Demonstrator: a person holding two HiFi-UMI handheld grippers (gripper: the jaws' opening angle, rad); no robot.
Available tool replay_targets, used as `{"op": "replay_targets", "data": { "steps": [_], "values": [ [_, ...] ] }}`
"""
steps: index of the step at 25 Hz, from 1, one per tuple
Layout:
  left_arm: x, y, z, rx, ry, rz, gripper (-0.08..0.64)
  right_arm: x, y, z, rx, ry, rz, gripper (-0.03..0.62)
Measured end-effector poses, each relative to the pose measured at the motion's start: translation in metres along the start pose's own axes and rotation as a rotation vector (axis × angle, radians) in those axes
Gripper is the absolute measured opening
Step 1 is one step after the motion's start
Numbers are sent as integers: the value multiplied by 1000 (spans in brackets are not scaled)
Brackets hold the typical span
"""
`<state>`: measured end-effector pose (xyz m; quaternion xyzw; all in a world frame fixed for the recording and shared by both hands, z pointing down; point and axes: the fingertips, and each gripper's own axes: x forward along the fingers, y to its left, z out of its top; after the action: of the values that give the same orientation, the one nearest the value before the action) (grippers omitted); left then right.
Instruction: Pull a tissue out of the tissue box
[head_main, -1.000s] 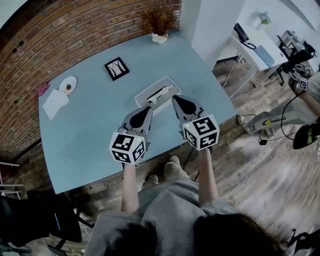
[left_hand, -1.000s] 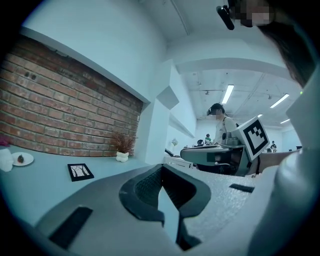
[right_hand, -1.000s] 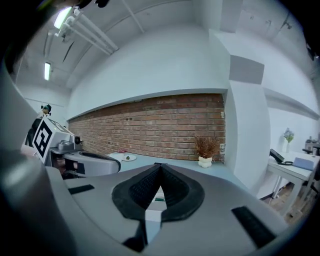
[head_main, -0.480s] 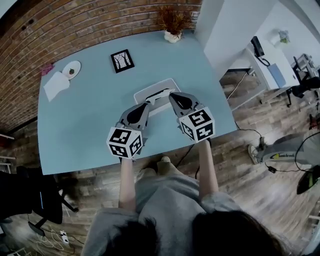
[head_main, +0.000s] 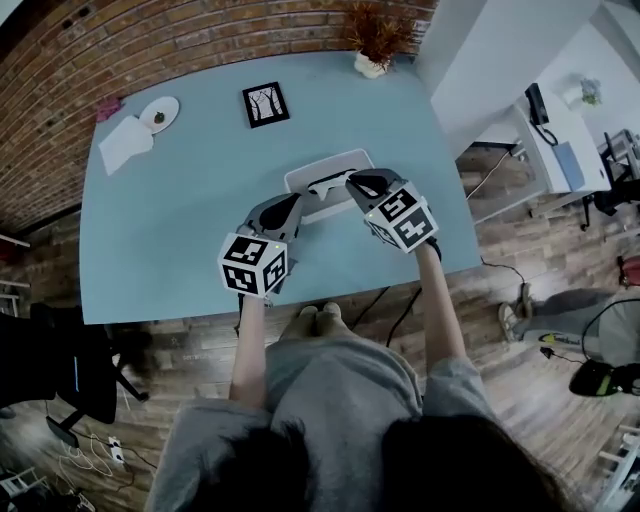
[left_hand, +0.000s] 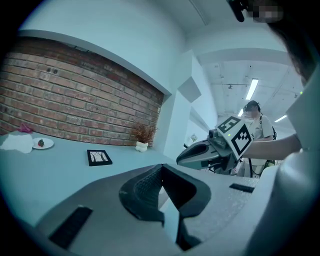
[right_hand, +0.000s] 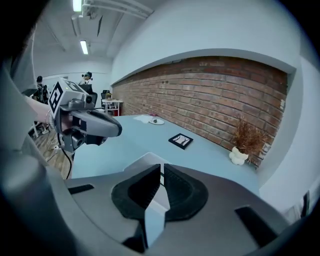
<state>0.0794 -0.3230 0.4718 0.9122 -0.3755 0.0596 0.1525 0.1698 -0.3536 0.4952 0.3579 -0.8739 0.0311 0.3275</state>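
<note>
The right hand-held gripper (head_main: 357, 183) has crept forward over the last second. Its tip now sits over the near right edge of the tissue box (head_main: 303, 178), just beside the tissue (head_main: 326, 184) poking from the slot. Its jaws are pressed together with nothing between them. The left hand-held gripper (head_main: 291, 206) waits at the box's near left corner, also closed and empty. The box lies mid-worktop (head_main: 170, 230). The reach looks nearly done — those jaws must part before any pinch.

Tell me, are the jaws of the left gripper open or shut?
Shut. In the left gripper view, the left gripper has its two dark pads meeting at the tips, and nothing is held between them.
</note>
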Motion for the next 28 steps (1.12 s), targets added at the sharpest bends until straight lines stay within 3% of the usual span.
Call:
{"op": "replay_targets", "data": {
  "steps": [6, 11, 21, 28],
  "values": [
    [3, 4, -8, -14, 13, -1, 3, 18, 1, -9, -106, 102, 60, 4],
    [3, 9, -12, -4, 29, 13, 3, 28, 7, -17, -174, 183, 123, 49],
    [6, 14, -12, 0, 36, 28, 3, 44, 18, -27, -302, 289, 215, 72],
    [7, 18, -21, -13, 55, 46, 3, 61, 19, -38, -377, 343, 221, 75]
  ]
}}
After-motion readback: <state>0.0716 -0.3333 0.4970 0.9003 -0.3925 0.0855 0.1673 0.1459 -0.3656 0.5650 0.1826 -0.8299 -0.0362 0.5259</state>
